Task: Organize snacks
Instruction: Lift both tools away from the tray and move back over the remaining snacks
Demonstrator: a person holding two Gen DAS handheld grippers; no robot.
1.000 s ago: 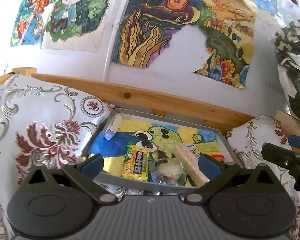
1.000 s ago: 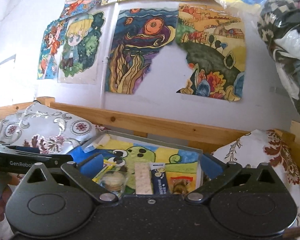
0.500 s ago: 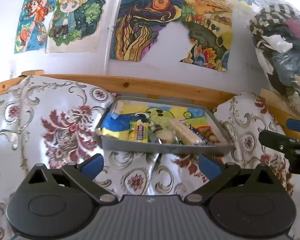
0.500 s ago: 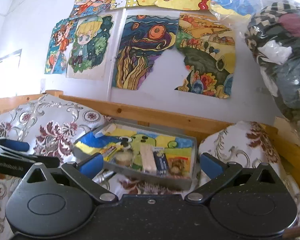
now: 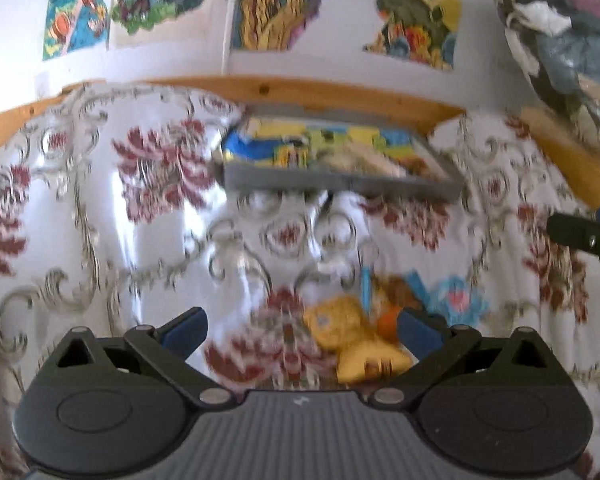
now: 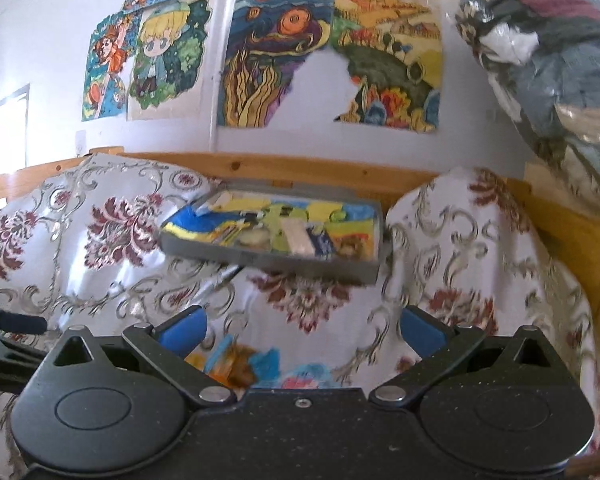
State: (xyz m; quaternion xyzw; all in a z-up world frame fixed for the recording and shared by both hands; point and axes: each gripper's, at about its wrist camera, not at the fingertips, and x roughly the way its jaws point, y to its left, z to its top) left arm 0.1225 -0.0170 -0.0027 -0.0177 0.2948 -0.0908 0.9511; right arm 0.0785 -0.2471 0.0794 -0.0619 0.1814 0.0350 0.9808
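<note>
Both the left gripper [image 5: 302, 334] and right gripper [image 6: 302, 330] hang with jaws apart above loose snack packets [image 5: 360, 340], blurred, on the floral cloth [image 5: 100, 208]. The grey tray [image 6: 268, 260] holding snacks sits farther back, beneath wall drawings [image 6: 260, 64].

The left gripper [image 5: 302, 330] has a black body, a ribbed grey plate, and silver pivot screws. Its fingers [image 5: 182, 332] carry blue pads. The right gripper [image 6: 302, 326] is speckled black with matching blue pads.
</note>
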